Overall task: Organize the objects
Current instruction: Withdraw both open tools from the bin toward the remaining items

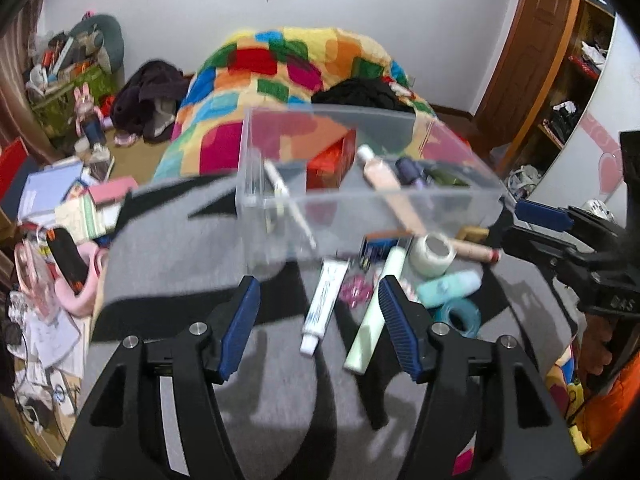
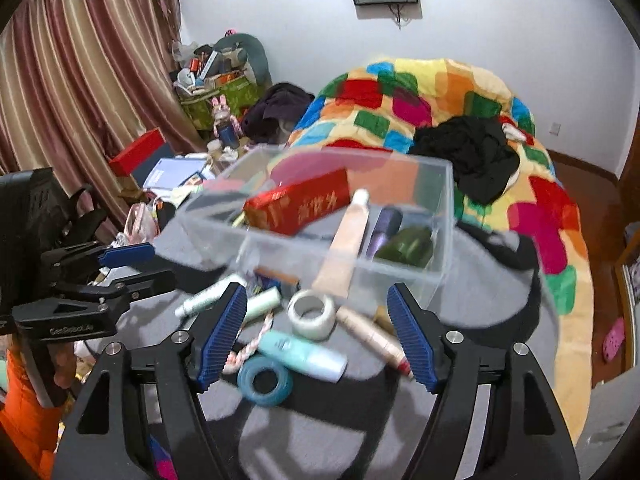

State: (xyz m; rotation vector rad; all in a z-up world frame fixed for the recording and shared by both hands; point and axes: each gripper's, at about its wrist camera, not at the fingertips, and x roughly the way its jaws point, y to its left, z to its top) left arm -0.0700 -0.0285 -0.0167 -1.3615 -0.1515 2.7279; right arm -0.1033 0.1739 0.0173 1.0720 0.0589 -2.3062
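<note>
With both the left gripper (image 1: 319, 312) and right gripper (image 2: 316, 332) wide and empty, probably close squarely across the white tube (image 1: 325, 299), then lift into the clear bin (image 1: 400, 208).

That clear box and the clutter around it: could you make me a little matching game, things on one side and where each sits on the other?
Things:
1. red carton
2. white tape roll
3. blue tape ring
4. white tube

Places:
A. on the grey cloth, between the left gripper's fingers in the left wrist view
B. inside the clear box
C. on the cloth just in front of the box
D. on the cloth nearest the right gripper, beside a teal bottle

Pairs: 1-B, 2-C, 3-D, 4-A
</note>
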